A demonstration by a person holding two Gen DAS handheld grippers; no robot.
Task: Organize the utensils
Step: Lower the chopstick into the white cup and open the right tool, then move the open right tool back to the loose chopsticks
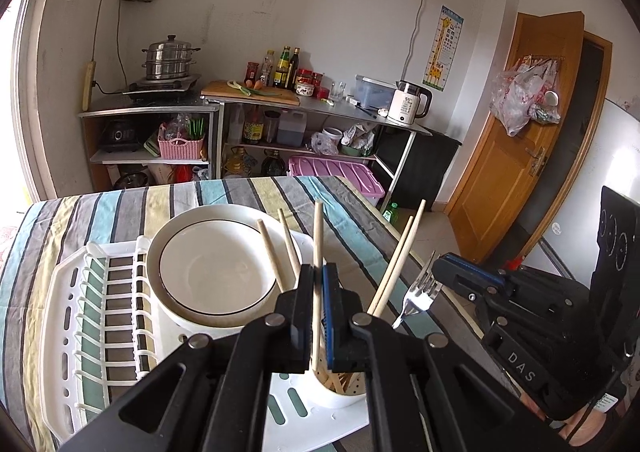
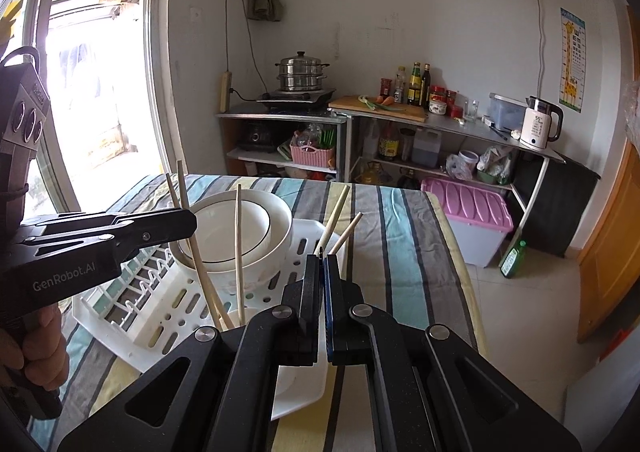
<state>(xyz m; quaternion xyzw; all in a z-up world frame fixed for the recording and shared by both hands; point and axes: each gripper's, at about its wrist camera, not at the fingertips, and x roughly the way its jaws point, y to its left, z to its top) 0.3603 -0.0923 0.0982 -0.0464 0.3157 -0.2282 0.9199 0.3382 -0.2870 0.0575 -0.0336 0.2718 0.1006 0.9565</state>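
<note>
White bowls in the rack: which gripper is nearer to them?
Left. The left gripper, holding a chopstick, sits just right of the bowls over the utensil cup; the right gripper, with a fork, is farther right.

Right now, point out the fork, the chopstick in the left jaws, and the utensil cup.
fork (image 1: pixel 420 298): left wrist view, on the base of its tines.
chopstick (image 1: pixel 318 236): left wrist view, on the shaft above the jaws.
utensil cup (image 1: pixel 340 398): left wrist view, on its white front wall.

Striped cloth (image 1: pixel 100 212) in teal, grey, yellow; white rack (image 1: pixel 72 292); white bowl (image 1: pixel 216 272), thin black rim line; pale wooden chopsticks (image 1: pixel 318 236); pink bin (image 2: pixel 468 208).
</note>
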